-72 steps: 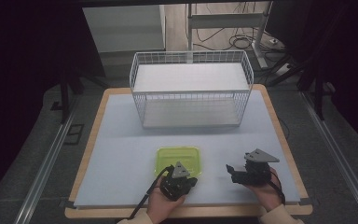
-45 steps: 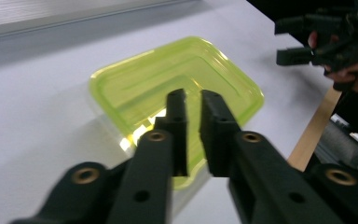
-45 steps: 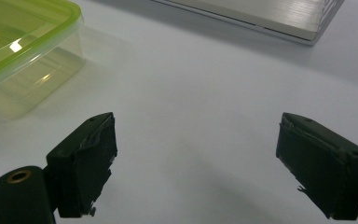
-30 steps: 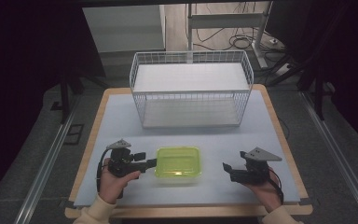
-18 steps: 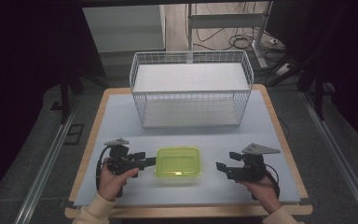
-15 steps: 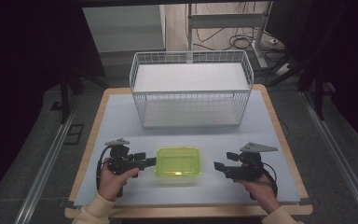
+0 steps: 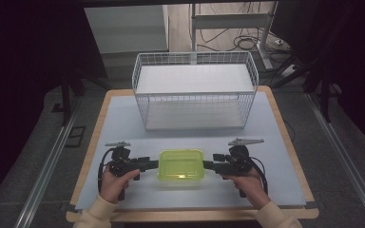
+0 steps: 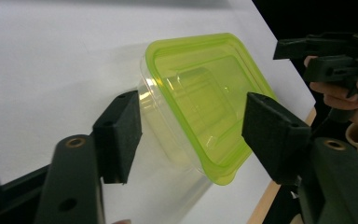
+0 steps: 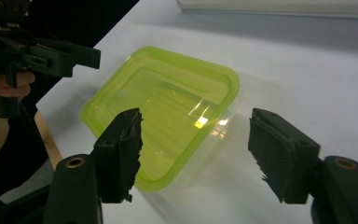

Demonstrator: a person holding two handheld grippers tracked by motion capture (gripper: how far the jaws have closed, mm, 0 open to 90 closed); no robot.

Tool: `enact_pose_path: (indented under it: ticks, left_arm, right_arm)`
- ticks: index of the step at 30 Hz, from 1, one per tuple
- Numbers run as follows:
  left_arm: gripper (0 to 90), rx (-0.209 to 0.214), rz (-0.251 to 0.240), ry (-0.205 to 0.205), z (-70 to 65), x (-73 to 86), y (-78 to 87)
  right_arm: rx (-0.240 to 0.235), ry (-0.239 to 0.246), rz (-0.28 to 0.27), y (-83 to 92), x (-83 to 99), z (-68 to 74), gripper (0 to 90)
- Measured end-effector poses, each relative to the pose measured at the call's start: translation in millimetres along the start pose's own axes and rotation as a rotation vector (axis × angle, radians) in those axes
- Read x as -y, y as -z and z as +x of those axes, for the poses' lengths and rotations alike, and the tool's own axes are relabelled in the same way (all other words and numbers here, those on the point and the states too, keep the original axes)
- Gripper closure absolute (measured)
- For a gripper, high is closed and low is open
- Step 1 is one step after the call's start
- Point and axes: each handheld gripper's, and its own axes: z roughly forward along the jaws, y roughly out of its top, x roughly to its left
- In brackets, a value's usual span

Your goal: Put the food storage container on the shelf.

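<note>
A clear plastic container with a lime-green lid rests on the pale table near its front edge. It shows close up in the left gripper view and the right gripper view. My left gripper points at its left end, jaws open on either side of that end. My right gripper faces its right end, likewise open, with the container's corner between its jaws. Neither pair of pads presses on the container.
A white wire basket stands at the back middle of the table, nothing in it. The table's wooden rim runs along the front. Dark floor, rails and cables surround the table.
The left gripper went from the container's near side out to its left, then closed in on that end. The right gripper slid left to the container's right end.
</note>
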Motion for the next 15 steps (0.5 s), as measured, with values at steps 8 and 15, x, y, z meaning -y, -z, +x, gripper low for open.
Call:
enact_pose_path:
  ticks: [8,15]
  left_arm:
    - [44.0,0.007,0.033,0.002,2.4,2.0,-9.1]
    - [49.5,0.013,0.055,0.010,6.1,1.7,-17.7]
  right_arm:
    - [-0.046,-0.100,0.041,-15.9,0.1,-9.5,46.3]
    - [-0.047,-0.122,0.070,-25.3,2.8,-10.8,51.1]
